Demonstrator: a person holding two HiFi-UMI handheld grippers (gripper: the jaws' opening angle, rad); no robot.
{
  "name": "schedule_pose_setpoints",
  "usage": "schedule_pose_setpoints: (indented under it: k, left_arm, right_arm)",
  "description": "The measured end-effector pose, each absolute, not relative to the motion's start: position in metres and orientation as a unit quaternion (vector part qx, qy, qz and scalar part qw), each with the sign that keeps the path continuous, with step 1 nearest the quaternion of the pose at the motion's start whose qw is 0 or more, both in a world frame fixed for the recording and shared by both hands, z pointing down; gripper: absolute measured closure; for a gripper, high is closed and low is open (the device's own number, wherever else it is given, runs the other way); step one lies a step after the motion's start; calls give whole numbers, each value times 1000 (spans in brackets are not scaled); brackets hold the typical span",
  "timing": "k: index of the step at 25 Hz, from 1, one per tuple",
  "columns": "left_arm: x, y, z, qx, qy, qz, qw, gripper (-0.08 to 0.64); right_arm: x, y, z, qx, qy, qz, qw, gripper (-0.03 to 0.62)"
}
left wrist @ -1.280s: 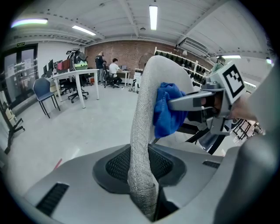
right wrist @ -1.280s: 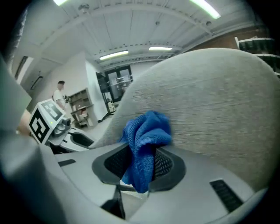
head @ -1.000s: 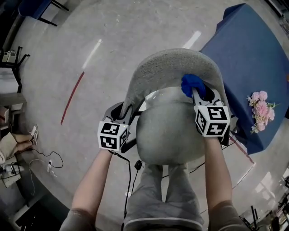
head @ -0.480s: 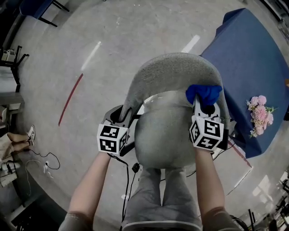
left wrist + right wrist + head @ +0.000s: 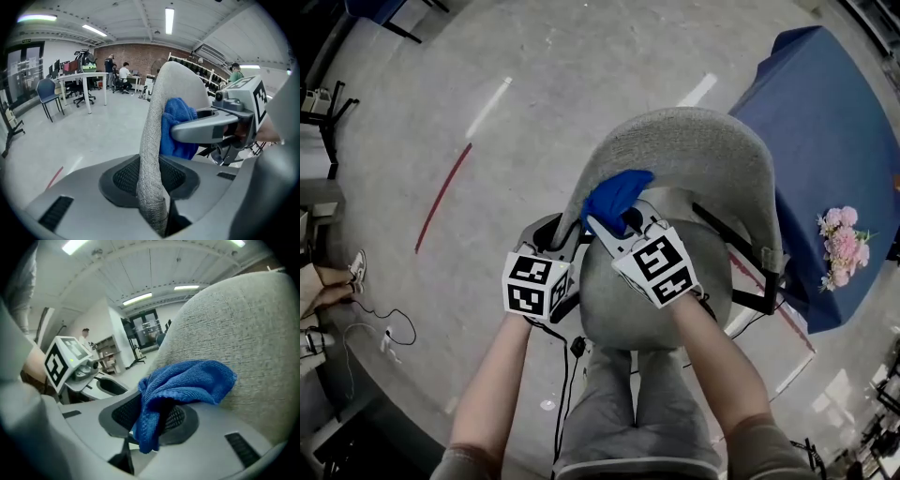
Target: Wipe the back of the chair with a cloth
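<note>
The left gripper [image 5: 151, 187] has its jaws pinching the left edge of the chair back [image 5: 694, 141], whose grey fabric runs up between the pads. The right gripper [image 5: 150, 420] has its jaws closed on a fold of the blue cloth [image 5: 187, 380]; the rest of the cloth bunches forward and lies against the inner face of the back near its left end, just beside the left gripper.

The step in hand looks like a sweep along the curved inner face. To do it well, press the cloth flat onto the weave rather than dragging a bunched corner; follow the curve so contact does not break at the bend; overlap each pass. Hold the left pinch firm so the chair does not turn under the push, and stop the stroke short of the left gripper so the two do not knock. The top rim and the outer face probably need their own passes; whether either is done I cannot tell.

The head view alone shows the whole sweep of the back, the seat [image 5: 614, 314], both forearms, and the blue-covered bench [image 5: 825, 131] with pink flowers [image 5: 842, 234] at the right. The left gripper view alone shows the back edge-on, with the cloth on its inner side. The right gripper view alone shows the fold between the pads and the weave up close.
</note>
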State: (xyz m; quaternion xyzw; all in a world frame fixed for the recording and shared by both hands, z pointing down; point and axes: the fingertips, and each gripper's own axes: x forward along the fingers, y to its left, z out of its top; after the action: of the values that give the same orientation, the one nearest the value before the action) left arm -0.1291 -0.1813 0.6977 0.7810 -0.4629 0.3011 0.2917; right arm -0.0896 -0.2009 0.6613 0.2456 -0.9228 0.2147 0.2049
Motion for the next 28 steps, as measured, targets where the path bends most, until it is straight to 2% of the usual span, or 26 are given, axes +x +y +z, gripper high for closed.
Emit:
schedule_pose_setpoints:
  k: [4, 9, 13, 19, 22, 28]
  left_arm:
    - [-130, -181, 697, 781, -462, 301, 293, 442]
    - [-130, -181, 697, 779, -465, 303, 291, 442]
    - [-129, -181, 698, 776, -469, 306, 290, 442]
    - [-136, -183, 696, 775, -470, 310, 287, 442]
    - [-133, -181, 698, 775, -469, 315, 284, 440]
    - [-133, -180, 698, 772, -472, 316, 284, 440]
  right_arm:
    - [-86, -199, 673, 217, -934, 195, 207, 468]
    - [-47, -228, 714, 267, -910, 207, 238, 466]
    - [23, -250, 733, 384, -854, 242, 255, 468]
    - [138, -255, 712, 547, -762, 277, 210, 469]
    - [191, -232, 702, 601, -718, 278, 215, 471]
    - [243, -186, 685, 697, -636, 251, 215, 472]
